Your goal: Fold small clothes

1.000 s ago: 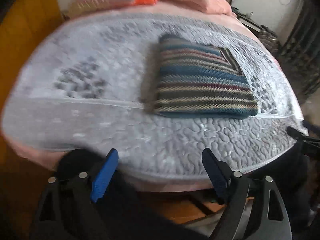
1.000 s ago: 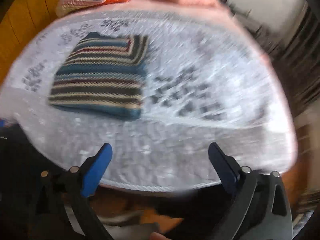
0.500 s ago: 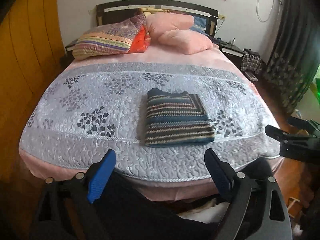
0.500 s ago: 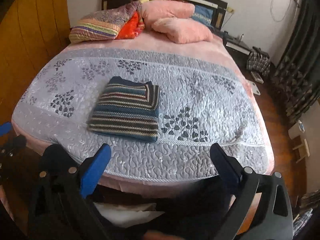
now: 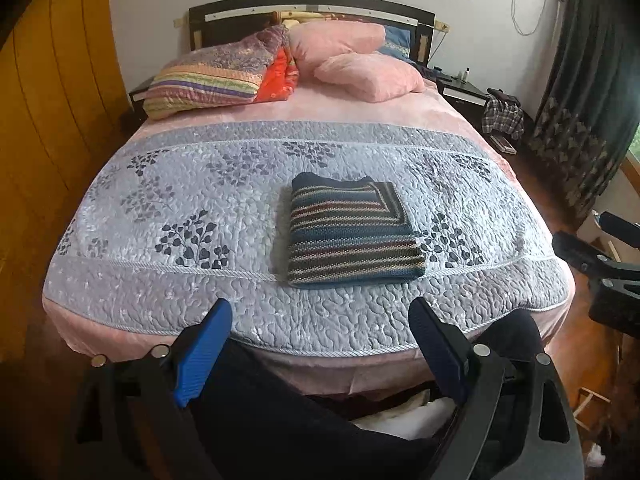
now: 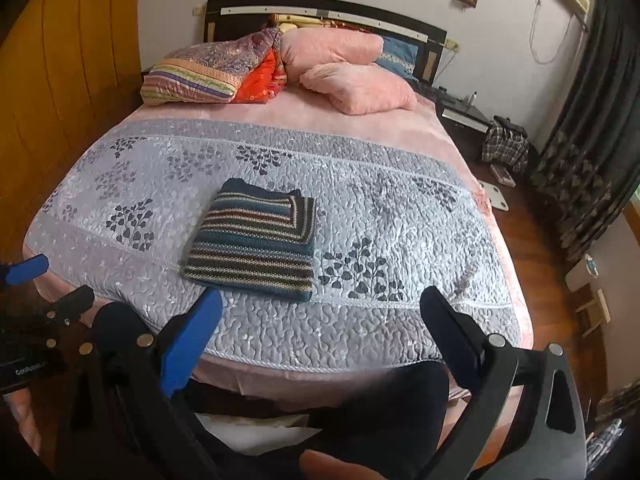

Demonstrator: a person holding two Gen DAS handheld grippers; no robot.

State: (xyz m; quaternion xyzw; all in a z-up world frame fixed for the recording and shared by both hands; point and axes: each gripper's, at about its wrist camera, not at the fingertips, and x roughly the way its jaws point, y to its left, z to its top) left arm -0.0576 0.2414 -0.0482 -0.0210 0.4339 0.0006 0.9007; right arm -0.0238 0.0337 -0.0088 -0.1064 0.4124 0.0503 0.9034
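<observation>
1 folded striped sweater (image 5: 352, 232) on quilt (image 5: 200, 216), both tools apart.

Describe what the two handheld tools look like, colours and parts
Both tools, left tool and right tool, have black frames with round silver bolts. Each carries two flat ribbed fingers, one bright blue, one appearing darker navy. Dark clothing shows below them.

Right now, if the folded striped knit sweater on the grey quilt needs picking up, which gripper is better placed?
Left, marginally. The folded striped knit sweater lies almost straight ahead of the left gripper, but off to the left of the right gripper. Both are open, empty and held off the foot of the bed.
</observation>
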